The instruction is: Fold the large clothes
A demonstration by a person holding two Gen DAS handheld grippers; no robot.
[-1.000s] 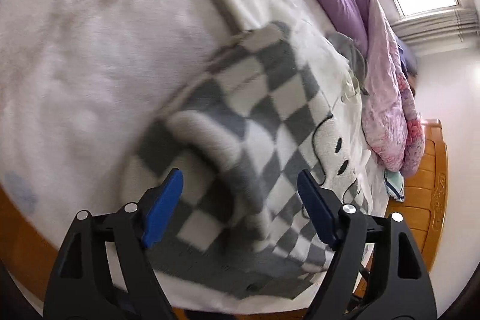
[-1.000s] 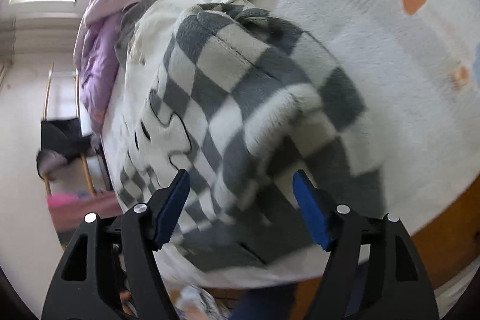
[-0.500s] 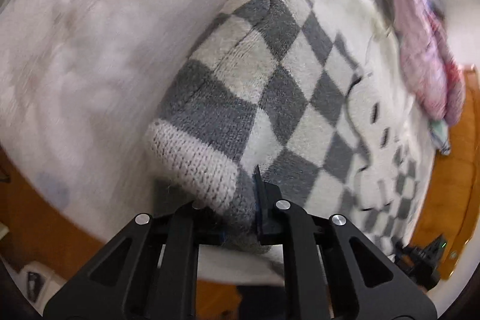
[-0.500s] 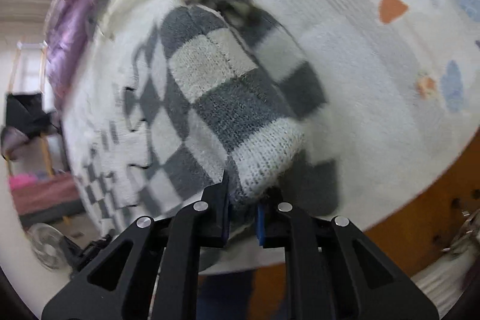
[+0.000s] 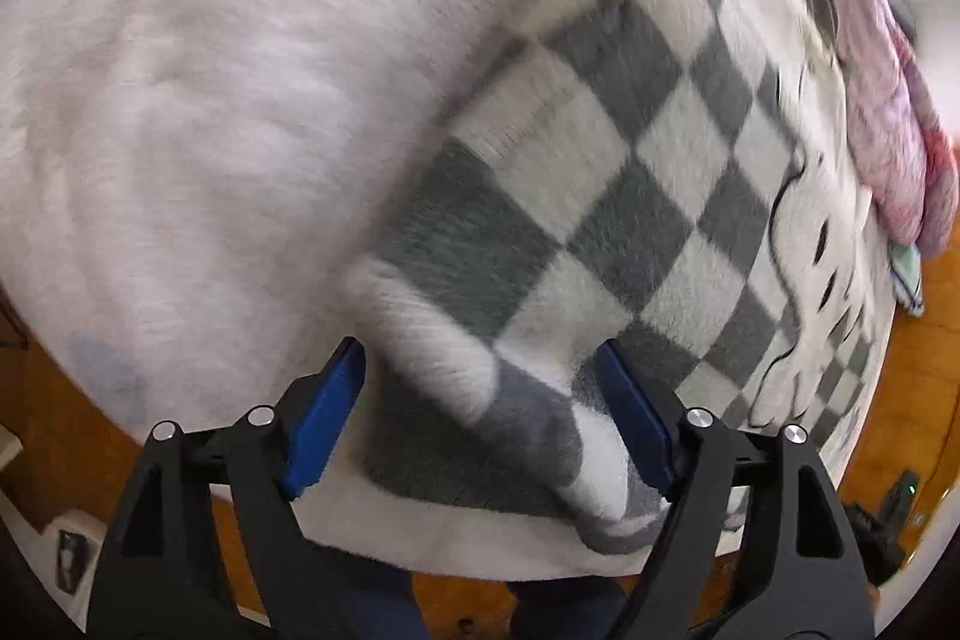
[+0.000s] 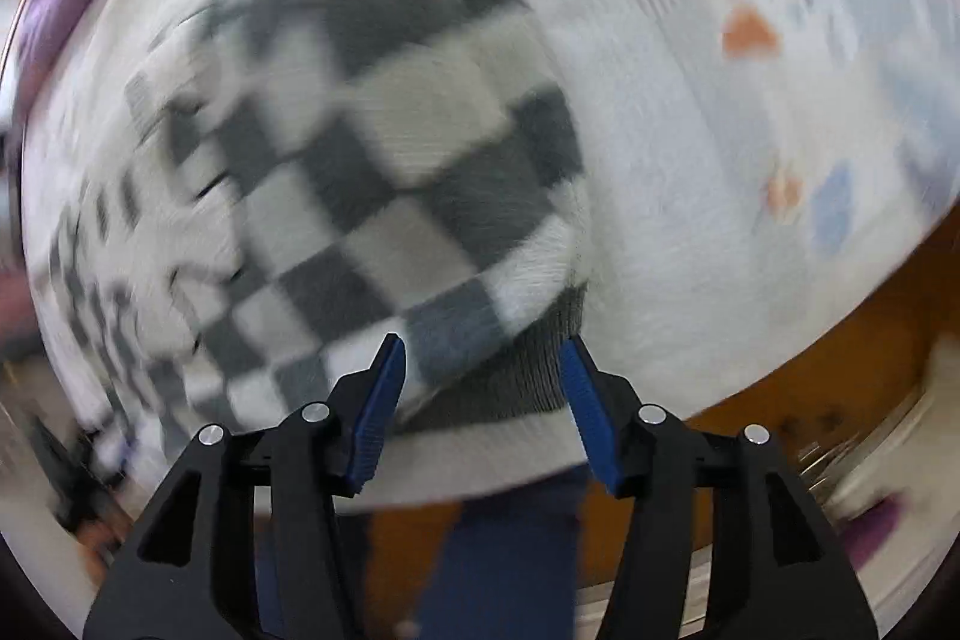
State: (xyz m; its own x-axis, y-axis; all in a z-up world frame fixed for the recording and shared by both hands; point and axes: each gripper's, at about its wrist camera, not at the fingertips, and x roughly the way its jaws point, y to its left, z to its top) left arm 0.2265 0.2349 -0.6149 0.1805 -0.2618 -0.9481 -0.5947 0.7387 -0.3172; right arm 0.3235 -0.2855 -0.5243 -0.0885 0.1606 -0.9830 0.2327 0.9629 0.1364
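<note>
Left wrist view: the left gripper (image 5: 480,412) was clenched on the sweater (image 5: 600,172) cuff half a second ago; now its jaws are opening, pads clear of the knit, the cuff lying loose between them on the white blanket (image 5: 180,100) at the bed's near edge.

Right wrist view, blurred: the right gripper (image 6: 483,400) has likewise let go, jaws opening, cuff between but unpinched. Both sleeves look laid in; probably the body fold comes next.

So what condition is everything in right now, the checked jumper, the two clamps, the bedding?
Checkered sweater: lying on the bed, sleeves folded in, held by neither gripper.
Left gripper: jaws opening, cuff between them, unpinched.
Right gripper: jaws opening, ribbed hem between them.
White blanket: spread flat.
Purple quilt: bunched up.
</note>
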